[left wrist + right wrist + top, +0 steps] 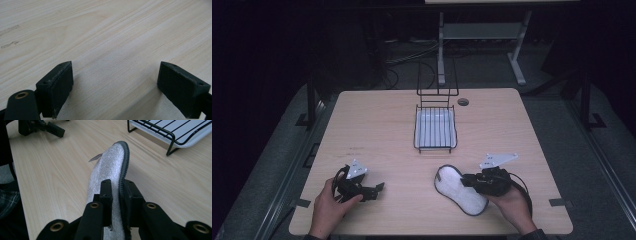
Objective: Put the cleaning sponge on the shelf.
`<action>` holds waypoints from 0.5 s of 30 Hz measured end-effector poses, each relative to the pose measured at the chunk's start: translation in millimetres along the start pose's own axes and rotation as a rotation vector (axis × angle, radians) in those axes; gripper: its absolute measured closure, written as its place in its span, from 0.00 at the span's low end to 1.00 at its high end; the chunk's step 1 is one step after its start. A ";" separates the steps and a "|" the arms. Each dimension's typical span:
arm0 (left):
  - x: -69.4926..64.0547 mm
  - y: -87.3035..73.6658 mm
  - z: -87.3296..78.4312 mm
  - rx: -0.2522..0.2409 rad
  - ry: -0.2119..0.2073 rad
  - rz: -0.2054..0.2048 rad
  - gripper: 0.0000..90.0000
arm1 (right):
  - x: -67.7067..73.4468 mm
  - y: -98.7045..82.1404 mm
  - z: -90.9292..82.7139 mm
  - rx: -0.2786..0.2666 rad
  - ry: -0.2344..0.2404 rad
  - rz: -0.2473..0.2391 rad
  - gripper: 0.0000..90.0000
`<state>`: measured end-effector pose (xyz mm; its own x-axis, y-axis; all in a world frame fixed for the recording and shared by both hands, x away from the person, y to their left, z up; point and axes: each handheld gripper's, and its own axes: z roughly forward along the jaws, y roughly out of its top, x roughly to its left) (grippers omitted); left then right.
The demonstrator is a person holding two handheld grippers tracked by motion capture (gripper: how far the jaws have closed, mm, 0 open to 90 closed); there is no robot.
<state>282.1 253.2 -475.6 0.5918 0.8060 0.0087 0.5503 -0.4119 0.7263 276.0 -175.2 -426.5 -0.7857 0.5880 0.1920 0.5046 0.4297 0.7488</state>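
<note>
A white fleecy insole (457, 191) with a dark rim lies near the table's front right. In the right gripper view the insole (113, 161) stands on its edge, lifted off the wood, with a small tag at its left side. My right gripper (117, 188) is shut on its near end, one pad on the fleece and one on the dark rim. From above, the right gripper (468, 180) meets the insole's right edge. My left gripper (378, 190) rests at the front left, and its jaws (115, 85) stand wide open over bare wood.
A black wire rack (435, 148) with a white tray in it stands at the table's middle back, and the rack (172, 138) appears close at upper right in the right gripper view. The left gripper (42, 126) sits at that view's top left. A round hole (463, 102) marks the tabletop behind the rack.
</note>
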 end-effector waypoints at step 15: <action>-0.1 0.0 0.0 -0.001 0.000 -0.001 0.14 | -3.0 4.5 -12.3 -0.056 -0.001 -0.003 0.93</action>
<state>282.1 253.2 -475.6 0.5911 0.8065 0.0080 0.5506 -0.4107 0.7268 276.2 -183.5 -416.0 -0.7870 0.5872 0.1894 0.4814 0.3924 0.7838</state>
